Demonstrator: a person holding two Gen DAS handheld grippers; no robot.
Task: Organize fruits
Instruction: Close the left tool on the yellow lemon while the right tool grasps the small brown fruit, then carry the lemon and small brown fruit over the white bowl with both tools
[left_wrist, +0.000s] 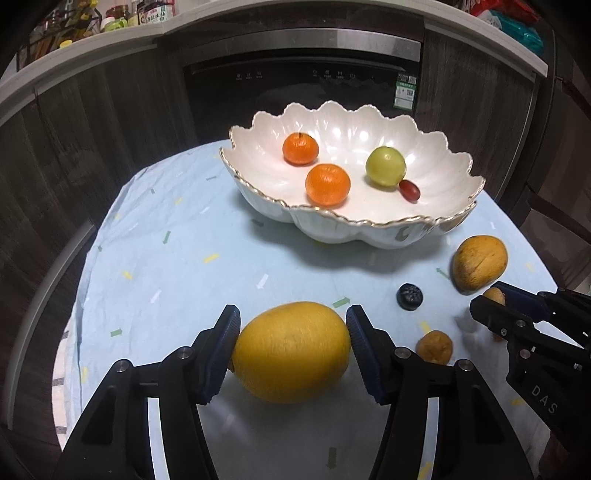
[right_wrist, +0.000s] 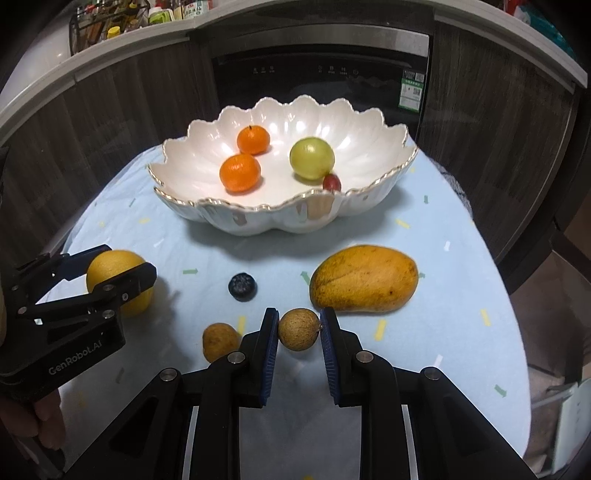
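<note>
Lemon (left_wrist: 291, 350) between left jaws, longan (right_wrist: 298, 329) between right.

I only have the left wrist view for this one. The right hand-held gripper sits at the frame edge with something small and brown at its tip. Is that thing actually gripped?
Observer: Yes. The right wrist view shows the right hand-held gripper shut on a round brown longan, with one pad on each side.
Operator: And the yellow-brown fruit just beyond it, what is it?
Observer: A whole mango. It is seen full length there, lying on its side on the light blue cloth in front of the scalloped bowl.
</note>
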